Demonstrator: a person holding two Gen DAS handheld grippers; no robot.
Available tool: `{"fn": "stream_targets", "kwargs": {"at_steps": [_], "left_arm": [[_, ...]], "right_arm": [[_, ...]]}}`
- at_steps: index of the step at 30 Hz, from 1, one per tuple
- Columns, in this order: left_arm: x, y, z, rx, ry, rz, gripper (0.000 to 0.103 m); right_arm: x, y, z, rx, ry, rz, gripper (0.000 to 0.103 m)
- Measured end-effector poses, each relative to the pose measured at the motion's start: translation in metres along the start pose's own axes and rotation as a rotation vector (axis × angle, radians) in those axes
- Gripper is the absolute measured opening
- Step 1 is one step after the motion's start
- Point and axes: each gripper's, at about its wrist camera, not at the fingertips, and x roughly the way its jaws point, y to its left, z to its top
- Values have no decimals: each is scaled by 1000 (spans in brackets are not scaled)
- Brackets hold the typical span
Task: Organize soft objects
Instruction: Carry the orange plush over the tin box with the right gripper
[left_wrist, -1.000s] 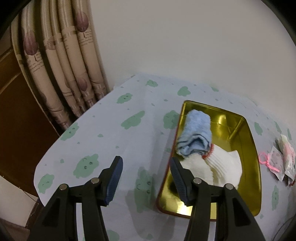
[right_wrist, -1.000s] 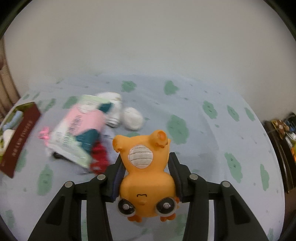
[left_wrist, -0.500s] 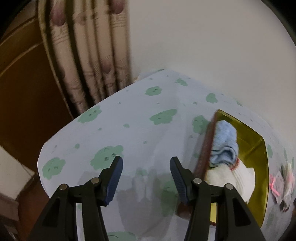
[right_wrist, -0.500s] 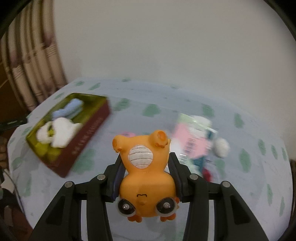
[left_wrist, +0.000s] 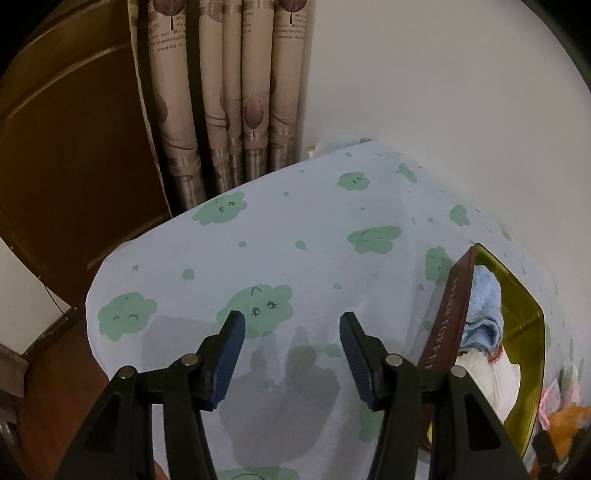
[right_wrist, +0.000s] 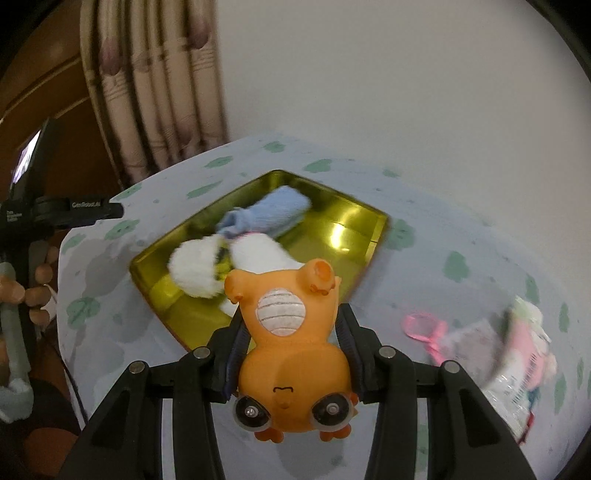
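Tabletop (left_wrist: 314, 229) under cloud-print cloth, curtain (left_wrist: 229, 92) and white wall behind, gold tin (right_wrist: 343, 221) holding blue and white soft things, right gripper (right_wrist: 290, 325) fingers clamping orange toy (right_wrist: 291, 354), now above tin instead of packets, left gripper (left_wrist: 291, 325) fingers wide, empty, shifted off tin.

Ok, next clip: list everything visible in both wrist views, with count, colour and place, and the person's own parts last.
Gold metal tin: one, brown outer wall, on the tablecloth.
Rolled blue cloth: one, light blue, inside the tin.
Fluffy white soft items: white, inside the tin beside the blue cloth; count unclear.
Orange squishy animal toy: one, orange with a white belly patch, gripped upside down above the tin's near edge.
Pink ribbon loop: one, pink, on the cloth right of the tin.
Packaged items: blurred pile, pink and white, far right.
Cloud-print tablecloth: one, pale blue with green clouds.
Patterned curtain: beige, behind the table.
Left tool: black, blue pads, open, empty.
Right tool: black, shut on the toy.
Hand: one, left edge.
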Motion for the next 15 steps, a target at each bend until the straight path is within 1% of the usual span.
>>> {"fn": "stream_targets", "kwargs": {"at_steps": [4,12,15], "left_arm": [[3,0,0,0,10,1,55],[6,3,0,-18,24,2,55],[7,3,0,-19,25,3,55]], "right_arm": [[19,16,8,-23,19,8,43],[39,18,11,-17,46,4,44],[44,17,11,-9,52,12,46]]}}
